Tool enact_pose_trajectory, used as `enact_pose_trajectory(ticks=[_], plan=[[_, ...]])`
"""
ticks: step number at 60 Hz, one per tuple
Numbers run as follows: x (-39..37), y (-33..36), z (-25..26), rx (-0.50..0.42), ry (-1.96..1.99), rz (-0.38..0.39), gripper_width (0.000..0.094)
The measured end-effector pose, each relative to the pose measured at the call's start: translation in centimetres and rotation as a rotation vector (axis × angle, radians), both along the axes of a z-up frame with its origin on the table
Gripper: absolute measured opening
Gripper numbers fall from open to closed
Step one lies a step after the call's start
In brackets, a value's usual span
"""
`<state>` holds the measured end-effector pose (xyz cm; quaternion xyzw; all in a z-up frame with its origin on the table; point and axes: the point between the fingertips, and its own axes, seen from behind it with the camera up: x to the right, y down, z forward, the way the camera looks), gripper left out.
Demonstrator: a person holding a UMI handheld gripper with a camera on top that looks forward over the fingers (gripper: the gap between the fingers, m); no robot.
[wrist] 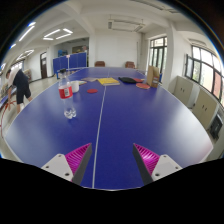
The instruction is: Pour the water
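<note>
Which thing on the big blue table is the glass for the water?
Find the blue ping-pong table with its white centre line. Beyond the open fingers, left of that line, stands a clear glass. It is closer than the red-and-white containers behind it, and see-through.

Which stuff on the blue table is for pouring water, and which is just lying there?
For pouring: bottle, white cup, glass, and the gripper, open with nothing between its fingers.

Just lying about: yellow sheet, red disc, dark item, brown box.
</note>
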<state>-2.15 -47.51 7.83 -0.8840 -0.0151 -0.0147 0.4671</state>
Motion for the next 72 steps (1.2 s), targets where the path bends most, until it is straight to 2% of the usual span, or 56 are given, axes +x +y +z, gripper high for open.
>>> enact_pose_trajectory(ticks=[13, 25, 29, 31, 35, 38, 48, 54, 61, 67, 72], plan=[[-16.2, 13.2, -0.9, 0.098, 0.03, 0.094, 0.0849], [-21.4, 22.7, 0.8, 0.202, 0.048, 0.039, 0.0848], [-22.0, 25.7, 1.0, 0.235, 0.051, 0.03, 0.0803], [-22.0, 26.6, 0.9, 0.244, 0.042, 0.027, 0.0741], [-21.6, 27.7, 0.3, 0.256, 0.023, 0.009, 0.0535], [-21.7, 28.8, 0.4, 0.285, 0.018, 0.003, 0.0506], [-21.5, 28.8, 0.4, 0.278, 0.004, -0.002, 0.0354], [-19.5, 28.6, 1.8, 0.273, -0.06, -0.006, 0.0354], [-12.5, 30.7, 4.7, 0.266, -0.227, -0.096, 0.0353], [-5.4, 35.1, 7.5, 0.274, -0.432, -0.173, 0.0352], [-0.8, 39.3, 11.6, 0.29, -0.633, -0.198, 0.0353]])
